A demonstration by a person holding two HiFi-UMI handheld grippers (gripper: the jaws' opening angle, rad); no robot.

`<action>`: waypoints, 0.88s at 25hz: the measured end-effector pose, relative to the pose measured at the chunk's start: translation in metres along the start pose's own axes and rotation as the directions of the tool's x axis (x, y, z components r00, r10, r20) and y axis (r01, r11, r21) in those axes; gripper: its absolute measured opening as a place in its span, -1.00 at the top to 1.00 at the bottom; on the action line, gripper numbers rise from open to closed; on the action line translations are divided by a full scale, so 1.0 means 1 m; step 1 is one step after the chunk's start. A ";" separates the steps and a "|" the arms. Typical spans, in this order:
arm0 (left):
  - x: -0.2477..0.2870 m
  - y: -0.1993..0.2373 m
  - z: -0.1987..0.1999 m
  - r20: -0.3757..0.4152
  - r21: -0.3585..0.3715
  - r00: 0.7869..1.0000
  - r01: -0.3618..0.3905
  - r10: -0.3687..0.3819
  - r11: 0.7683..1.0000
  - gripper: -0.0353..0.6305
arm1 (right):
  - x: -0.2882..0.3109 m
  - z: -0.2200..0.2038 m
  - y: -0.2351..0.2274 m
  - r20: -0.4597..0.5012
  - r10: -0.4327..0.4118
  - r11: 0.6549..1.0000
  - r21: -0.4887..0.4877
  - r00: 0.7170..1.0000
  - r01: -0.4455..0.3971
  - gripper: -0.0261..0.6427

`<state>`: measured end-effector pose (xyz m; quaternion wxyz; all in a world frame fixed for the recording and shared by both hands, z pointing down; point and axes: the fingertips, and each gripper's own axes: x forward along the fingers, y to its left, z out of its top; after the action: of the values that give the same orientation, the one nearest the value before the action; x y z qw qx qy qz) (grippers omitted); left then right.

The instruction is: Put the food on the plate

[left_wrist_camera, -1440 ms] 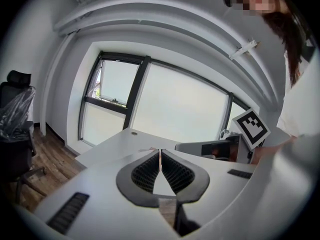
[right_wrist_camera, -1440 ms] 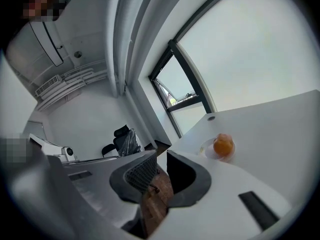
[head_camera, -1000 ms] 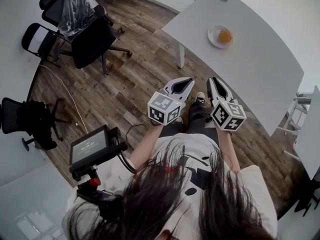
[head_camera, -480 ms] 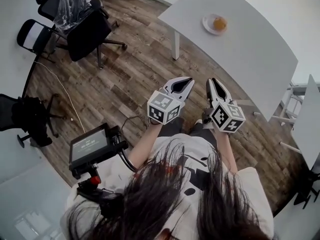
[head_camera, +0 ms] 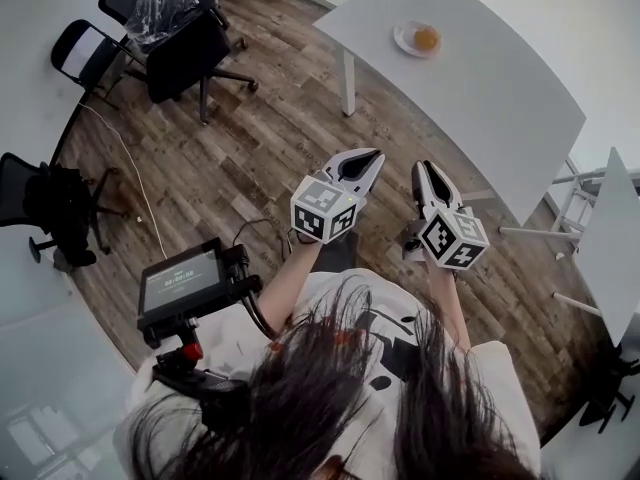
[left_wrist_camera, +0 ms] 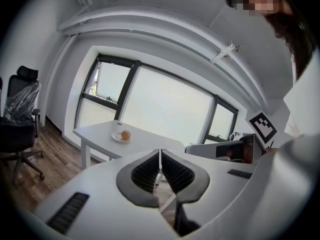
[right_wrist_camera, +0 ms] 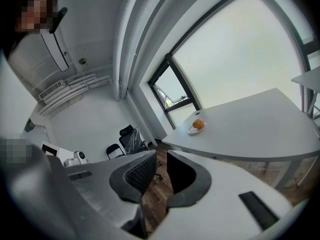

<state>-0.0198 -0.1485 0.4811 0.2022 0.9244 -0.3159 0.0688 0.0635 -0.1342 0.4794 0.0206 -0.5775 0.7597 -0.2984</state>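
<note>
Over at the far left of the head view, office chairs (head_camera: 185,53) stand on the wood floor (head_camera: 250,158), and nothing there bears on the job. Moving across, the left gripper (head_camera: 372,158) hangs in mid-air above the floorboards, clenched on nothing. Its own view shows the ribbed pads (left_wrist_camera: 147,173) drawn together with no object between them. Right beside it, the right gripper (head_camera: 424,166) is likewise clenched and empty, and only floor shows past its jaws. Further over, on the white table (head_camera: 500,108) and well apart from both grippers, sits the plate (head_camera: 403,40), with the orange food (head_camera: 427,38) already resting on it. By the look of it the placing is done: food on plate, both claws free. No other loose food shows on the table, so nothing appears to be left, unless something lies out of view.
</note>
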 end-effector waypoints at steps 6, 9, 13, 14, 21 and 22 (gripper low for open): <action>-0.031 -0.115 -0.052 0.012 0.016 0.999 -0.030 0.030 0.999 0.85 | -0.115 -0.031 -0.014 0.022 0.067 0.998 -0.004 0.998 -0.067 0.71; -0.045 -0.147 -0.075 0.006 0.019 0.999 -0.049 0.049 0.999 0.85 | -0.148 -0.047 -0.019 0.020 0.088 0.996 0.002 0.996 -0.088 0.71; -0.058 -0.164 -0.093 -0.022 0.022 0.997 -0.067 0.068 0.997 0.85 | -0.168 -0.059 -0.016 0.008 0.105 0.994 0.013 0.994 -0.105 0.71; -0.066 -0.178 -0.099 -0.023 0.030 0.997 -0.071 0.071 0.997 0.85 | -0.183 -0.065 -0.015 0.010 0.111 0.994 0.013 0.994 -0.111 0.71; -0.096 -0.239 -0.116 -0.024 0.073 0.996 -0.081 0.083 0.994 0.85 | -0.242 -0.084 -0.014 0.020 0.127 0.992 0.016 0.992 -0.128 0.71; -0.095 -0.238 -0.117 -0.028 0.072 0.996 -0.080 0.082 0.994 0.85 | -0.241 -0.085 -0.015 0.020 0.126 0.992 0.017 0.992 -0.126 0.71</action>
<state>0.0508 0.1241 0.4842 0.1710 0.9163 -0.3473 0.1023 0.1244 0.1142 0.4804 0.0517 -0.5310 0.7915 -0.2981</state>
